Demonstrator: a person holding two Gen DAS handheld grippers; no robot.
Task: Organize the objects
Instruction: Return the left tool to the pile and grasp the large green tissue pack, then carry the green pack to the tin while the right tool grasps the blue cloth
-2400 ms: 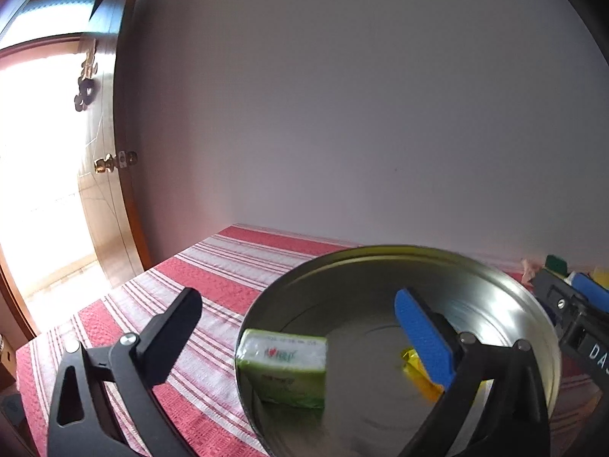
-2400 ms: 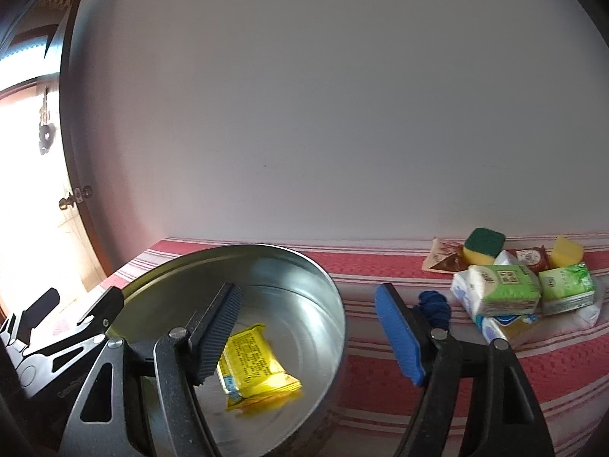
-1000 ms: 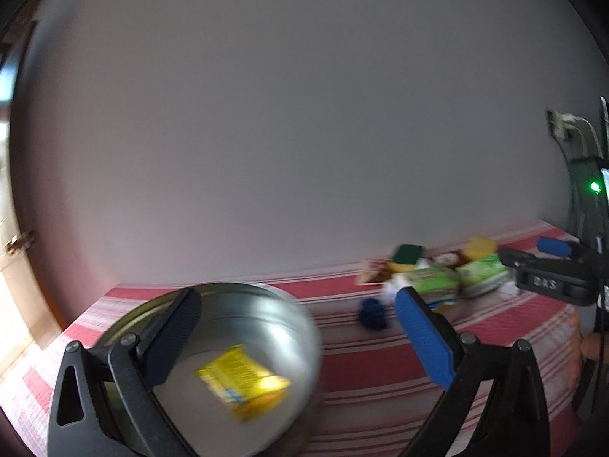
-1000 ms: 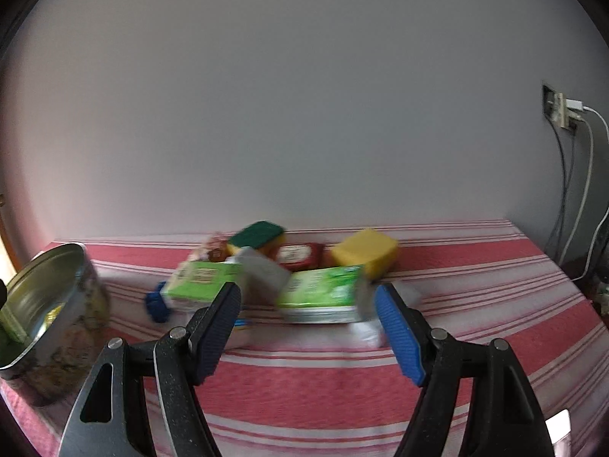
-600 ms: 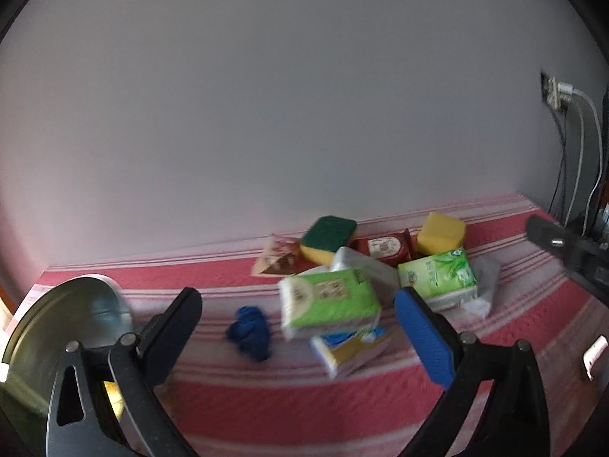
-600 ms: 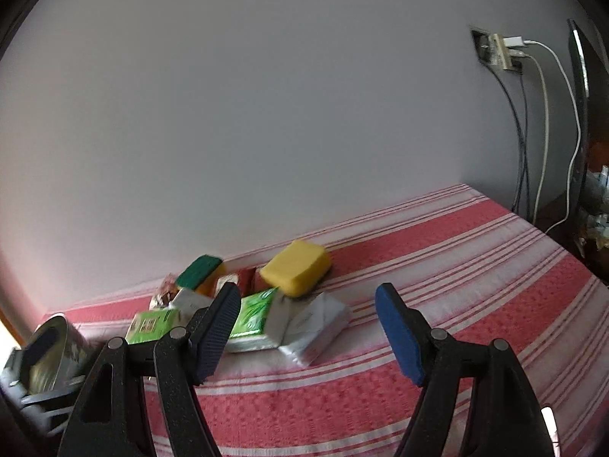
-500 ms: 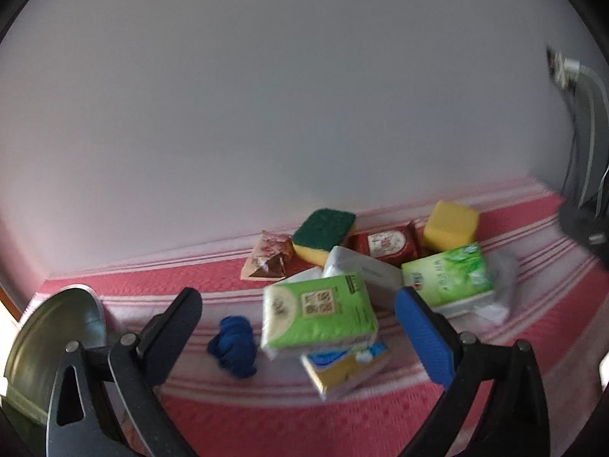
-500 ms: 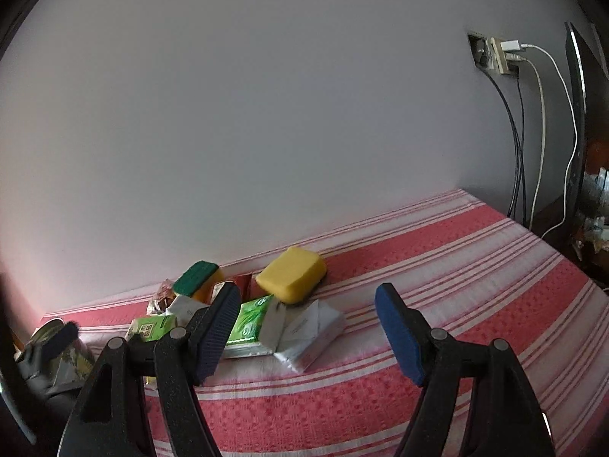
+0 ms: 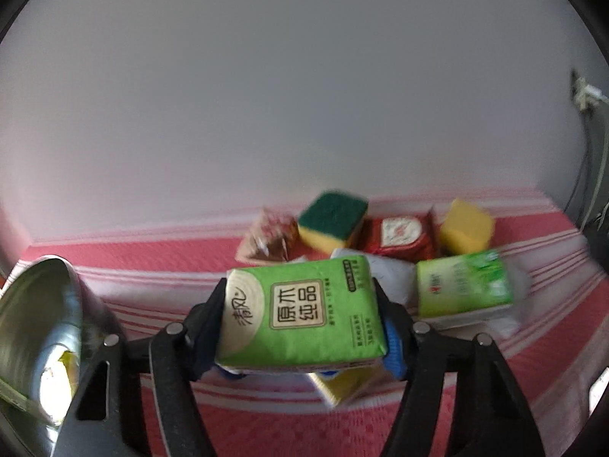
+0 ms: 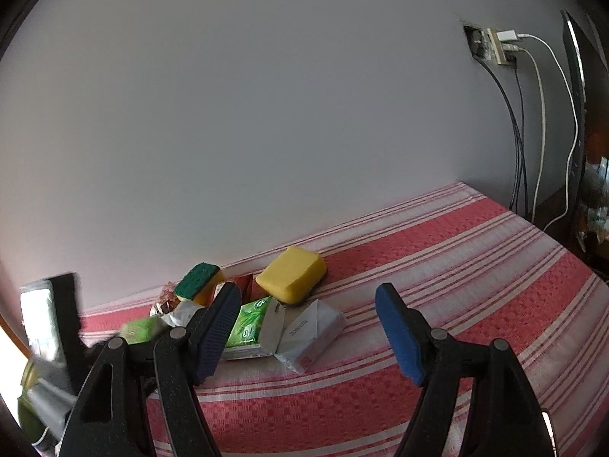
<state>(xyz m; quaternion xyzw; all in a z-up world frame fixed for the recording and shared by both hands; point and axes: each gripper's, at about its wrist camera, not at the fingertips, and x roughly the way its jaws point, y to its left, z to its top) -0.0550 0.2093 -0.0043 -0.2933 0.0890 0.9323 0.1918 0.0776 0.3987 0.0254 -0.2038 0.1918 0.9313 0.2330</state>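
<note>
Between left gripper (image 9: 300, 327) jaws — just closed — green tissue pack (image 9: 300, 320).

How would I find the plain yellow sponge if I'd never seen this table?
Start at the red striped tablecloth and find the pile of packets by the wall. The plain yellow sponge lies at the pile's right end. Unlike the other sponge, it has no green top.

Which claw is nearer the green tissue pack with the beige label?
Left. The left claw has just closed on the green tissue pack, pads against both sides. The right claw hangs open over the striped cloth, apart from it.
</note>
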